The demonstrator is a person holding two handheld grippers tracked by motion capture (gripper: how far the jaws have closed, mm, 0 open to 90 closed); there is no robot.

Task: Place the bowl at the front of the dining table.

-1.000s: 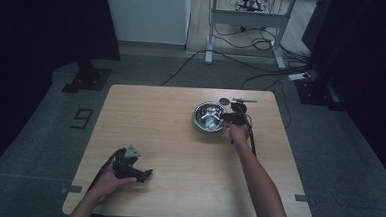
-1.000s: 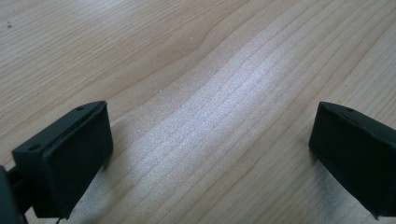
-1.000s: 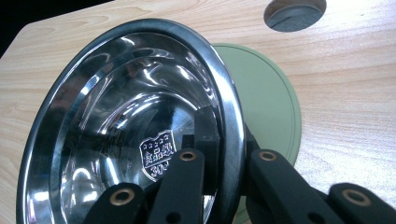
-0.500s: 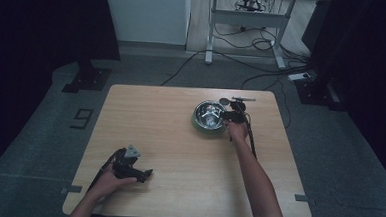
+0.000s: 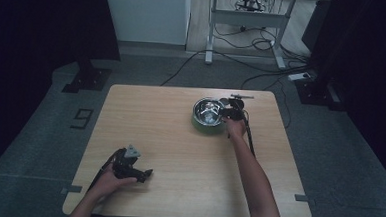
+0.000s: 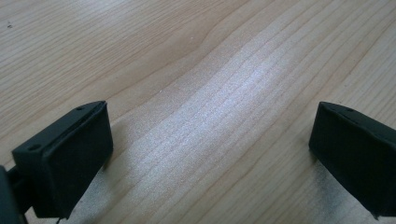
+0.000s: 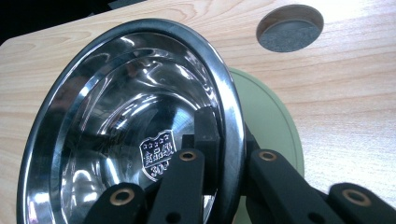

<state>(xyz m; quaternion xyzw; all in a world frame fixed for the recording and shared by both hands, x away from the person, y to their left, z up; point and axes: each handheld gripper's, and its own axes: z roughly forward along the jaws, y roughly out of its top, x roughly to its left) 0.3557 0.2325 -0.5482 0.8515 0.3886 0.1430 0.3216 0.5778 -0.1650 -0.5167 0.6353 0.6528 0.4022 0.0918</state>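
Steel bowl (image 7: 130,135) is tilting up off a pale green disc (image 7: 268,126) at the far right of the bench (image 5: 179,138), its rim pinched between the jaws of the right hand-held gripper (image 7: 229,163). One jaw is reaching inside the bowl and the other is pressing on the outside of the rim.

Nearest the person, the left hand-held gripper (image 5: 130,166) is lying on the bench's front left, jaws spread wide over bare wood and holding nothing.

Farther out, the right hand (image 5: 236,128) is working at the bowl's right side. Judging from the tilt, the bowl is being lifted or tipped by its rim. A thin, polished rim is likely to slip, so a firm, steady squeeze and a slow wrist turn would suit.

Beyond the bowl, a round dark inset (image 7: 289,28) is sitting in the benchtop.
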